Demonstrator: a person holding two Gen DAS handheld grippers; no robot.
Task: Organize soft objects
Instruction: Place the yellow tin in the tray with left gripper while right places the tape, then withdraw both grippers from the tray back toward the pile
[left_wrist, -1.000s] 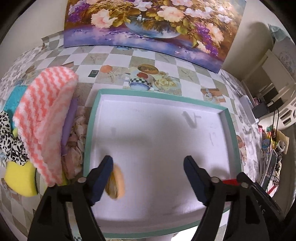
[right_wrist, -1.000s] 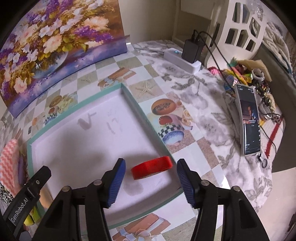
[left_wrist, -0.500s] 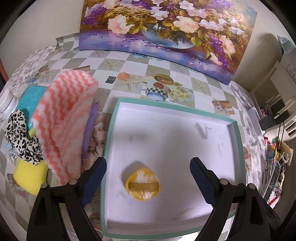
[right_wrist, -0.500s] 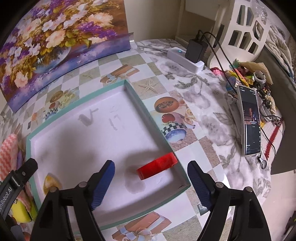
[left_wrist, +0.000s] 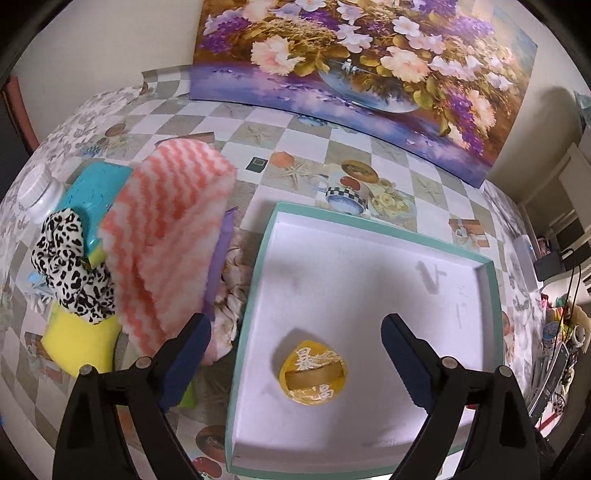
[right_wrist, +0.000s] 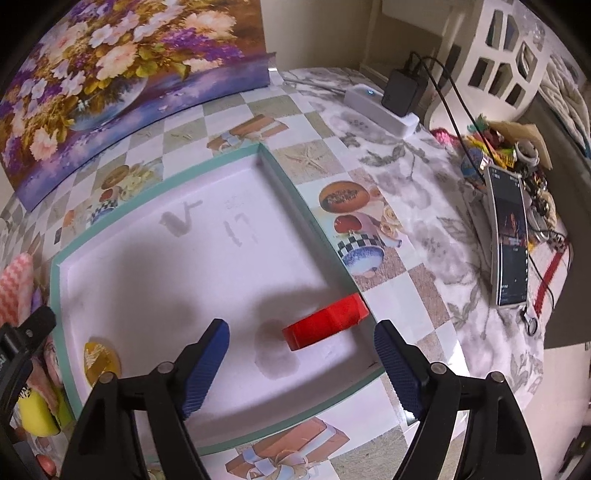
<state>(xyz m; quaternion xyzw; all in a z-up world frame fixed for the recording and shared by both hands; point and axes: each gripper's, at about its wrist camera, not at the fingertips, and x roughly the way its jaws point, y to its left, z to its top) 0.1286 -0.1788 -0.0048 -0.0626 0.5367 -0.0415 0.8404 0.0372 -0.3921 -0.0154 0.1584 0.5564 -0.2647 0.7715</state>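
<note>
Inside the shallow white tray with the teal rim: a round yellow squishy pad with white writing near the front left corner, and a flat red foam block by the right wall. Both lying loose, touching no pad.

Left hand-held gripper: wide apart, holding nothing, hanging over the yellow pad. Right hand-held gripper: also let go, blue fingers spread on both sides of the red block but above it.

Left of the tray, a heap waiting: a fluffy pink-and-white zigzag cloth, a black-and-white spotted fabric piece, a yellow sponge, a teal sponge. All probably light and squashy. Likely easy to pinch in the middle, but floppy. The big cloth may droop and drag, so best grabbed at a thick fold near the top. The sponges should spring back, so a gentle squeeze across the narrow sides looks enough.

Under the tray, a worktop with a shiny checkered cloth with food pictures, probably a bit slippery. Behind the tray, a big flower painting leaning on the wall. Right of the tray, a phone, cables and clutter.
</note>
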